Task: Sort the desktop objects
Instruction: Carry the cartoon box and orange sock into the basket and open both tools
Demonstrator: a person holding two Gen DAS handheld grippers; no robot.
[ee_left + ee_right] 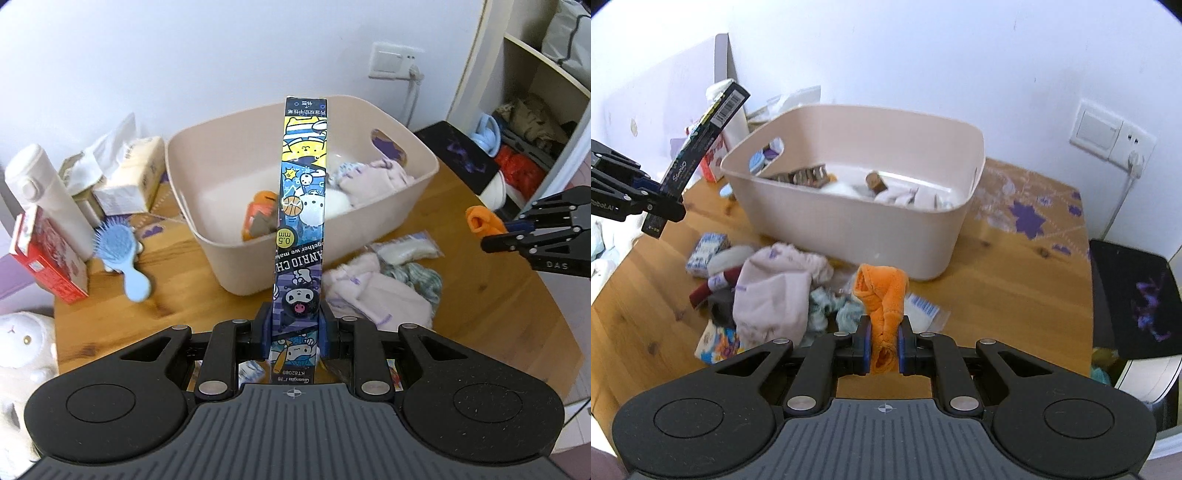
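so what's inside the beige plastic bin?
The beige plastic bin holds pale pink cloth, a white plush, an orange item. The cartoon-printed pen box covers the middle; the bottom is hidden.

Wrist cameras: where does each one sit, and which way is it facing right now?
Left wrist: on the left gripper, looking down along its held long cartoon-printed pen box at the beige plastic bin; the right gripper shows at the right edge.
Right wrist: on the right gripper, shut on a rolled orange cloth, facing the bin.
Shared: bin, wooden table, both grippers.
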